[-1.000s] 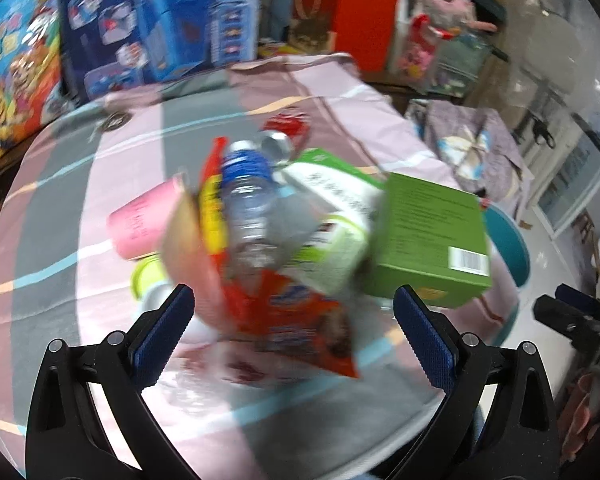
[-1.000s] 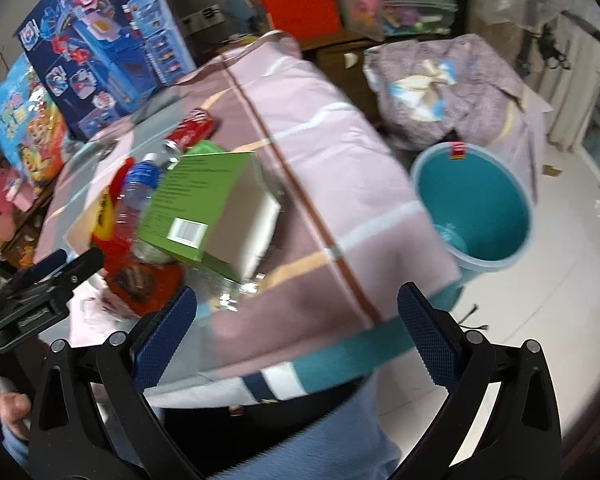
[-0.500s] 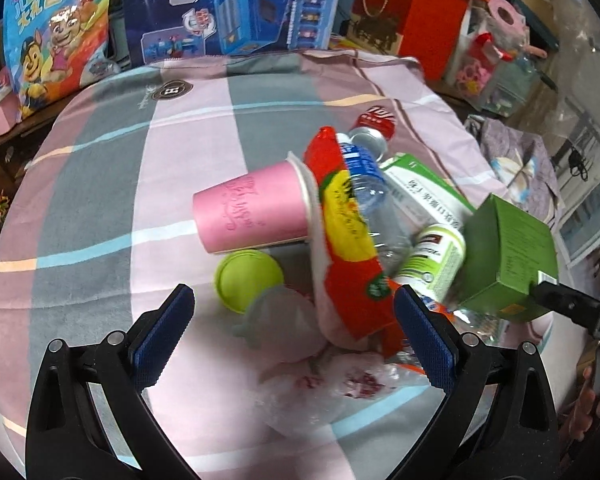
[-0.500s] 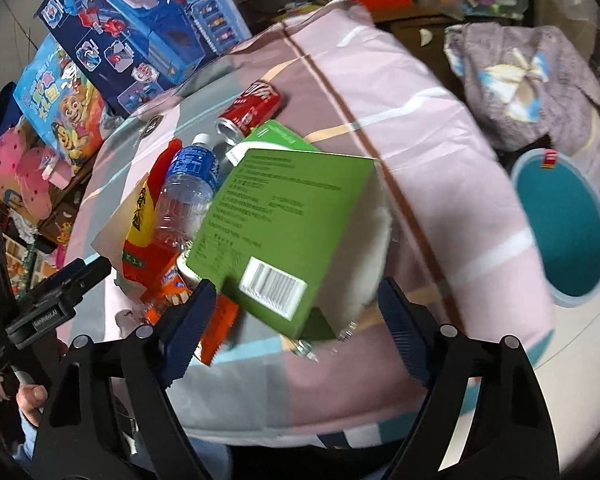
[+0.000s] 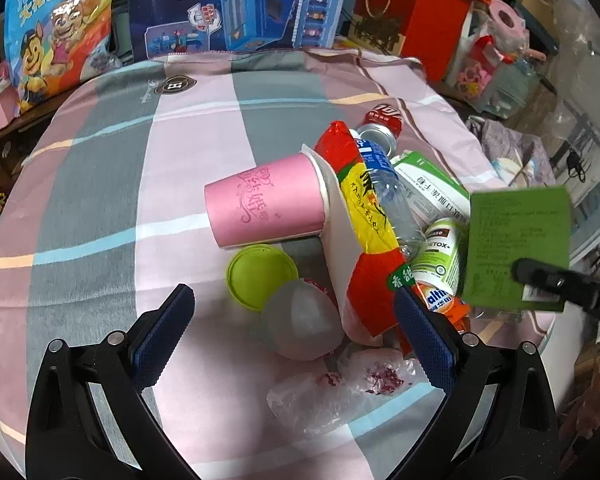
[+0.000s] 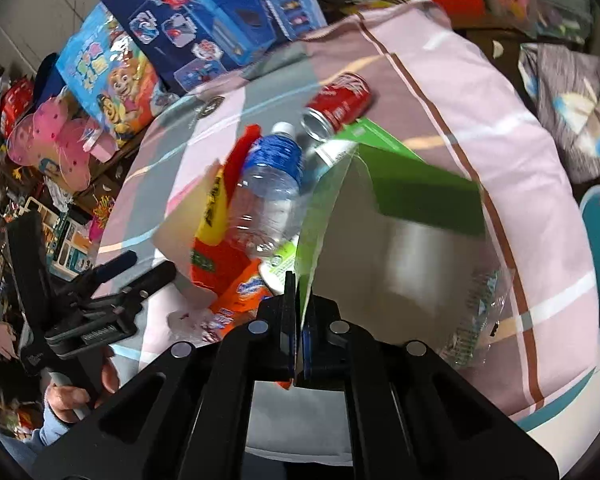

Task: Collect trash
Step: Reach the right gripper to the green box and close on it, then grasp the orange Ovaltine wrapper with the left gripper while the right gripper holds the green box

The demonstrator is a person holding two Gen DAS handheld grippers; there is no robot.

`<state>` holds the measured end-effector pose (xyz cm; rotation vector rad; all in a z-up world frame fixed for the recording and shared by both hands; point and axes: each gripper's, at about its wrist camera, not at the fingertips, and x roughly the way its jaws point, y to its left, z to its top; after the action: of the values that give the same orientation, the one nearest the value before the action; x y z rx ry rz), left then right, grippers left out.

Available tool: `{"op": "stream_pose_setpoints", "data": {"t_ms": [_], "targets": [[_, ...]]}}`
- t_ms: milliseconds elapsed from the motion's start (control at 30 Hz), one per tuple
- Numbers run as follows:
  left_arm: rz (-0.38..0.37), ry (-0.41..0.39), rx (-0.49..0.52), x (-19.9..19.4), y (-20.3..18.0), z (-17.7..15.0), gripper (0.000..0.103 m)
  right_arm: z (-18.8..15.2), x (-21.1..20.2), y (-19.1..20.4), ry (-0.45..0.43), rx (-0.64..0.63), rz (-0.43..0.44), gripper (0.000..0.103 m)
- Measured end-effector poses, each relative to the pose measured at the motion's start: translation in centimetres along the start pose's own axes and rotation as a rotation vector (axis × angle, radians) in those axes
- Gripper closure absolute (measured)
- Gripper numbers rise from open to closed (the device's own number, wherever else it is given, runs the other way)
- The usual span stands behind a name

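- Right, the right gripper [image 6: 298, 312] has its jaws pressed together on the thin flap of the open green cardboard box [image 6: 400, 216], at the near edge of the striped pink-and-grey tablecloth [image 6: 520, 152]
- Box looks light and hollow, stiff at the panels but floppy at that flap; it seems lifted, though blur makes that uncertain
- A firmer hold would be across a folded corner
- Left gripper [image 5: 296, 332] spread wide above the frosted plastic dome lid [image 5: 304, 320], holding nothing

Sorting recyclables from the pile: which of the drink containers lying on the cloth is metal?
The red soda can, lying on its side at the pile's far end. The clear plastic bottle with the blue label and the pink paper cup are not metal.
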<state>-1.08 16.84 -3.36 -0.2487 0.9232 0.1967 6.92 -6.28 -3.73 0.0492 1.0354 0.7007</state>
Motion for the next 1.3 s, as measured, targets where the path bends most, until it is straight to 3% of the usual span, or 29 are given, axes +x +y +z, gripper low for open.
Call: {"op": "stream_pose_setpoints", "data": {"t_ms": [167, 267, 467, 700, 900, 933, 1000, 1033, 1100, 1200, 1300], "targets": [[-0.062, -0.014, 0.032, -1.5, -1.2, -0.4, 0.004, 0.1, -2.4, -0.1, -0.044, 0.007, -0.005, 0.101], [-0.096, -0.024, 0.121, -2.6, -3.8, -0.8, 0.004, 0.2, -3.7, -0.5, -0.073, 0.011, -0.009, 0.101], [-0.150, 0.051, 0.262, -1.8, -8.7, -2.7, 0.004, -0.7, -5.4, -2.0, -0.098, 0.040, -0.021, 0.101], [-0.077, 0.108, 0.331, 1.6, -11.5, -3.7, 0.004, -1.8, -8.5, -4.7, -0.158, 0.106, -0.031, 0.101], [-0.004, 0.158, 0.387, 5.0, -12.5, -4.2, 0.005, -2.6, -9.0, -6.9, -0.160, 0.159, -0.033, 0.101], [-0.010, 0.160, 0.385, 5.1, -12.5, -4.3, 0.007, -2.7, -8.9, -7.1, -0.158, 0.164, -0.032, 0.101], [-0.025, 0.166, 0.371, 5.2, -12.3, -4.4, 0.035, -2.7, -8.7, -7.4, -0.155, 0.173, -0.028, 0.101], [-0.038, 0.172, 0.357, 5.2, -12.0, -4.4, 0.040, -2.8, -8.6, -7.5, -0.154, 0.176, -0.025, 0.101], [-0.041, 0.164, 0.338, 4.7, -11.8, -4.3, 0.059, -2.9, -8.6, -7.6, -0.155, 0.178, -0.020, 0.101], [-0.064, 0.148, 0.309, 3.1, -11.3, -4.0, 0.067, -2.9, -8.7, -7.5, -0.161, 0.174, -0.009, 0.101], [-0.082, 0.109, 0.293, 1.2, -10.9, -3.4, 0.069, -2.8, -9.1, -7.3, -0.169, 0.171, 0.002, 0.101]]}}
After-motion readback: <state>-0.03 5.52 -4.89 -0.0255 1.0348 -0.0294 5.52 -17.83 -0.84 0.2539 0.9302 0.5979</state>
